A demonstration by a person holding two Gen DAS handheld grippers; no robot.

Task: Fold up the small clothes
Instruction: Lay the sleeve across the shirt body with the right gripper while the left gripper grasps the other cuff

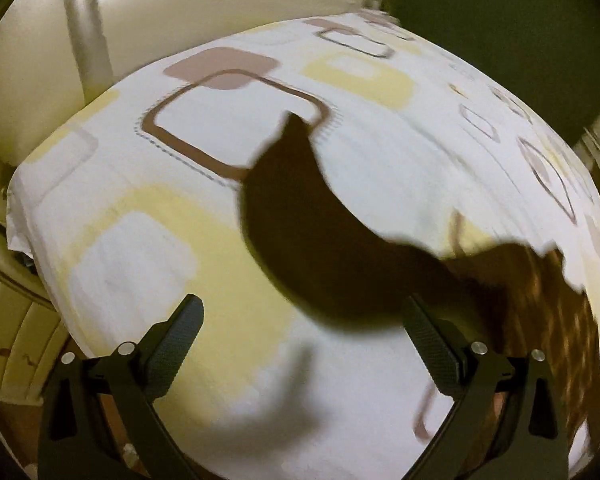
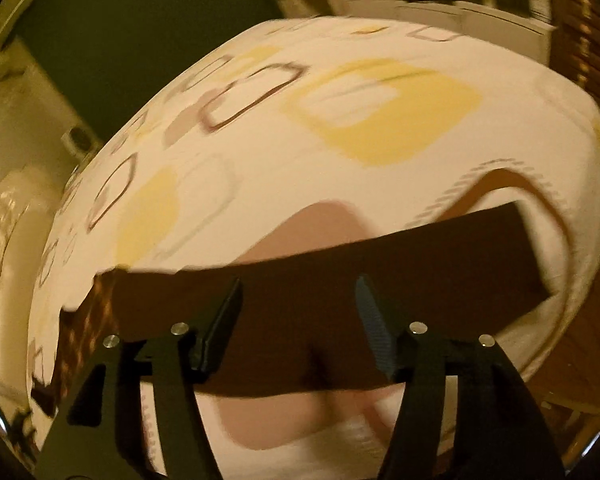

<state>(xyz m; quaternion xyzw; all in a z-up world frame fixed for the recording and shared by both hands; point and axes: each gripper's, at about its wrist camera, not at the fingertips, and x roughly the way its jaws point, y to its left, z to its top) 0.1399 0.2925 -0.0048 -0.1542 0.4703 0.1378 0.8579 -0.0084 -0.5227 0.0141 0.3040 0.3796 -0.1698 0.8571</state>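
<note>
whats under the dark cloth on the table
The dark cloth lies on a white patterned tablecloth with yellow and brown squares, which shows all around it. Anything directly beneath the cloth is covered and cannot be seen.

Both pictures were dim and warm, with a yellow cast strongest in the right wrist view. Motion blur smeared the patterned cloth and the far background, while the tool fingers stayed fairly sharp. A soft grey shadow fell on the cloth near the bottom of the left view. Fisheye distortion bulged the surface, and the corners went black.
</note>
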